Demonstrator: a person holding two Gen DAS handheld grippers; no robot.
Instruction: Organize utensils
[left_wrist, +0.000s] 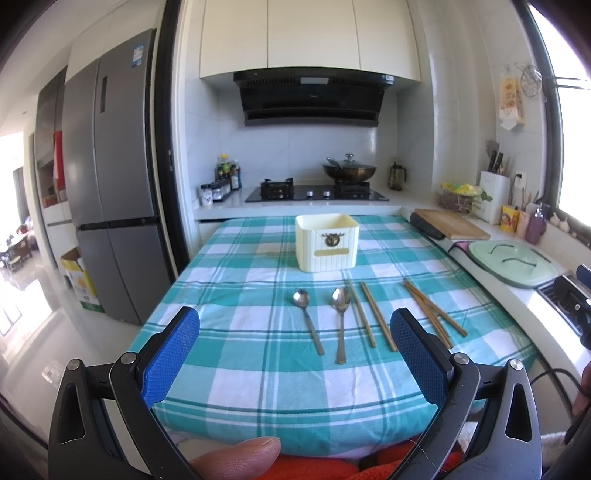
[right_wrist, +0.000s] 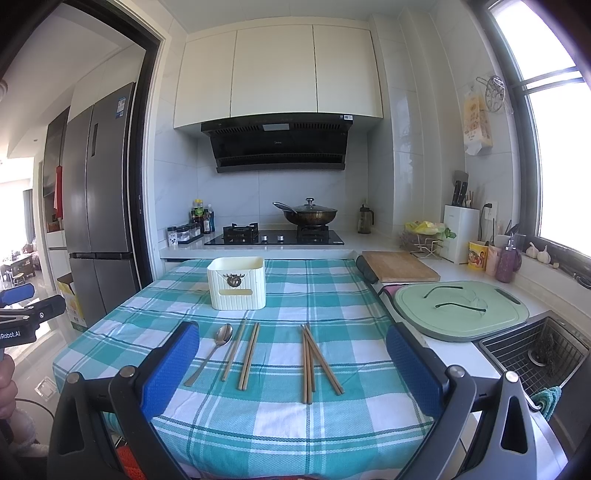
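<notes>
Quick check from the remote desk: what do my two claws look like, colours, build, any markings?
Both match: the left claw and right claw have black angular frames with triangular cut-outs, silver pivot bolts, and blue cross-hatched pads. Seen from the right wrist, the left one's side carries white "Robot.AI" lettering. A black cable runs beside it.

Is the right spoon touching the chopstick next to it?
Cannot tell. In the left wrist view the right spoon bowl overlaps the chopstick beside it; in the right wrist view they run very close, with no plain gap or contact.
</notes>
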